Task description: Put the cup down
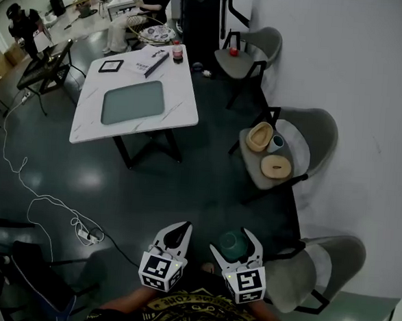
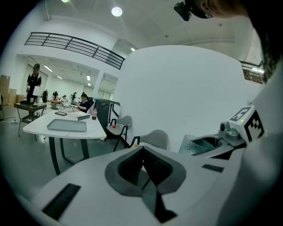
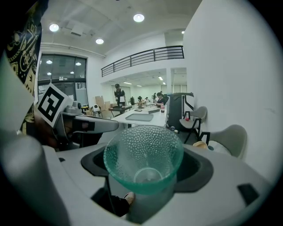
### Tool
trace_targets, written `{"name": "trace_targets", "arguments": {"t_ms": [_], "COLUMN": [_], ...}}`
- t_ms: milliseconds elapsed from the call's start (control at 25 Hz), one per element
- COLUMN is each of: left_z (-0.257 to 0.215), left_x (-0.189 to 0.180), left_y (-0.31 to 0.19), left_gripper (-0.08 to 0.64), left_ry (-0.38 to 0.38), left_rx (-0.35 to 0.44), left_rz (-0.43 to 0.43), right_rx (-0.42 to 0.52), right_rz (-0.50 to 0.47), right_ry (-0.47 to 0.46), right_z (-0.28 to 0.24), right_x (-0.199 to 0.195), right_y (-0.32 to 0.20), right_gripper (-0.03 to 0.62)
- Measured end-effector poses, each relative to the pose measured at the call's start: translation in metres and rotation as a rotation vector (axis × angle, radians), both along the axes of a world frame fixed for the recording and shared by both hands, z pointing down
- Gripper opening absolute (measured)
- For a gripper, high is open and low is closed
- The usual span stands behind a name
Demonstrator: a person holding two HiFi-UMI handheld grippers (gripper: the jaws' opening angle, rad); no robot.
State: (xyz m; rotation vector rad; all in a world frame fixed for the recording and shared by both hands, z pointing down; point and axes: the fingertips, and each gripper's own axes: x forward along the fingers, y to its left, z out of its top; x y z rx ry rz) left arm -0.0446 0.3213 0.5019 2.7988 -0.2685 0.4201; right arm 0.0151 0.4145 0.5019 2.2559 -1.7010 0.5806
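We've got the green cup (image 3: 143,156) clamped in the right gripper (image 1: 234,244), left gripper (image 1: 175,238) closed on nothing, and the chair (image 1: 319,134) at 1 o'clock sits on the cup's side, way closer than the table (image 1: 181,97) at 11 o'clock.

I see the translucent green glass cup (image 3: 143,156), its flared wall covered in small bumps. It is clamped between the jaws of my right gripper (image 1: 235,245), off any surface, with its open mouth tilted toward that gripper's camera.
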Motion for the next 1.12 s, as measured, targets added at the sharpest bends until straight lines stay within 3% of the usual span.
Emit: {"name": "trace_targets", "arguments": {"t_ms": [800,1120], "left_z": [-0.025,-0.026], "left_x": [0.037,0.035], "left_y": [-0.113,-0.161], "left_gripper": [0.011,0.011], "left_ry": [0.06,0.07], "left_rx": [-0.005,-0.011], "left_rz": [0.017,0.014], "right_rx": [-0.015,0.002], "right_rz": [0.008,0.009], "right_ry": [0.042,0.055], "right_z": [-0.028,-0.031], "right_x": [0.029,0.03], "right_y": [-0.112,-0.158], "right_gripper": [0.4,0.4]}}
